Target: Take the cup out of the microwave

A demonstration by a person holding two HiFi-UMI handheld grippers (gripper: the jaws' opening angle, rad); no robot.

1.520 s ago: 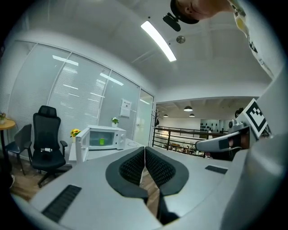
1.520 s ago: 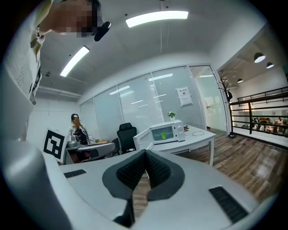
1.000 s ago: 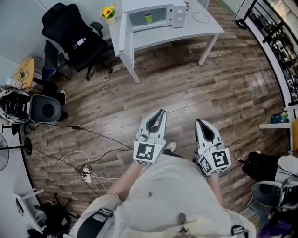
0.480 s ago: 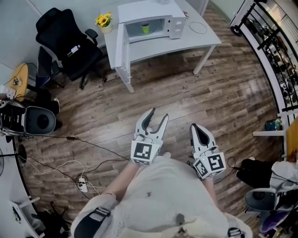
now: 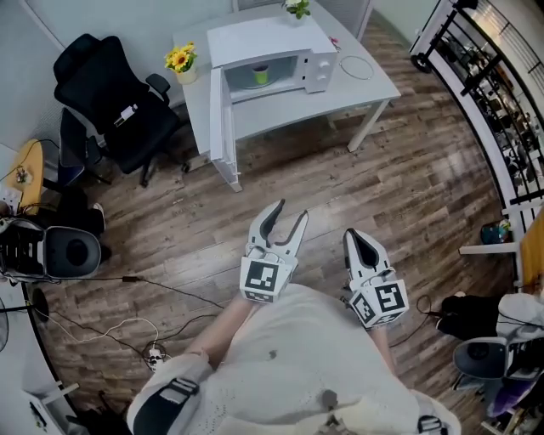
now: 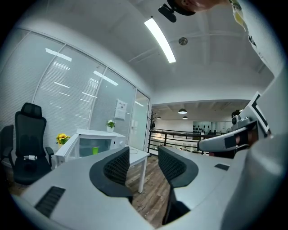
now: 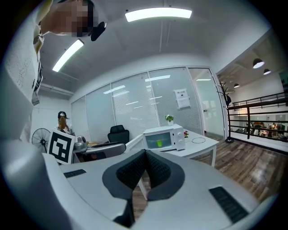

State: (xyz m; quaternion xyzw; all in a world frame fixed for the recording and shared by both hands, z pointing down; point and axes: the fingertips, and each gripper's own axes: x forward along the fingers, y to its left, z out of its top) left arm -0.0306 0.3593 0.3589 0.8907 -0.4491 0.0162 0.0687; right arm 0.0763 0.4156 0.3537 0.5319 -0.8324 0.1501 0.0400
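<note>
A white microwave (image 5: 270,51) stands on a white table (image 5: 374,85) far ahead, with its door (image 5: 223,119) swung open to the left. The green cup (image 5: 260,75) stands inside it, also seen as the cup (image 6: 95,150) and the cup (image 7: 159,143). My left gripper (image 5: 289,210) is held level over the wooden floor, well short of the table. Its jaws have just been opening and stand open with nothing between them. My right gripper (image 5: 351,235) is beside it, shut and empty, its pads (image 7: 145,168) touching.
A black office chair (image 5: 110,102) stands left of the table. A pot of yellow flowers (image 5: 178,59) sits on the table's left corner, a small plant (image 5: 297,8) on the microwave, a cable ring (image 5: 355,66) to its right. Black railing (image 5: 501,76) runs along the right. Cables and a round stool (image 5: 72,251) are at the left.
The table and microwave have come nearer in the head view as both grippers moved forward together. The left jaws, shut one second ago, opened by half a second ago.
</note>
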